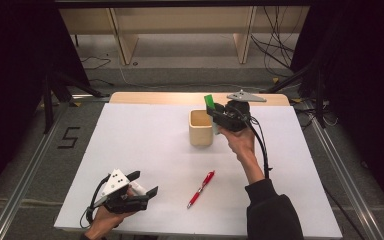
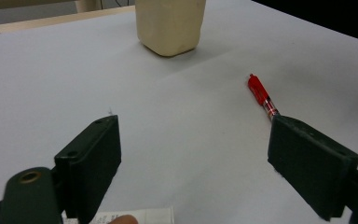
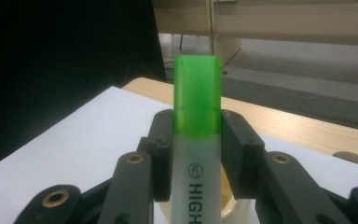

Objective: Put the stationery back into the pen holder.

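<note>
A: Start with the high view. Where is the right gripper?

B: Raised at the far side of the white table, just right of the beige cup. Its jaws are closed on a green highlighter, whose green cap sticks up and left, above the cup's far right rim. A red pen lies flat on the near middle of the table, well apart from both hands.

A: And the left gripper?

B: At the near left corner, low over the table, jaws spread with nothing between them, pointing right toward the pen.

A: What does the left gripper view add?

B: The two black jaws stand wide apart over bare table. The red pen lies just beyond the right-hand jaw, partly hidden by it. The cup stands farther off at the top, near the far wooden edge.

A: And the right gripper view?

B: The highlighter stands upright between the jaws, pads pressed against its sides where the green cap meets the pale body; black lettering runs along the body. A pale curved rim, probably the cup, shows below the jaws. The white table and its wooden far edge lie behind.
</note>
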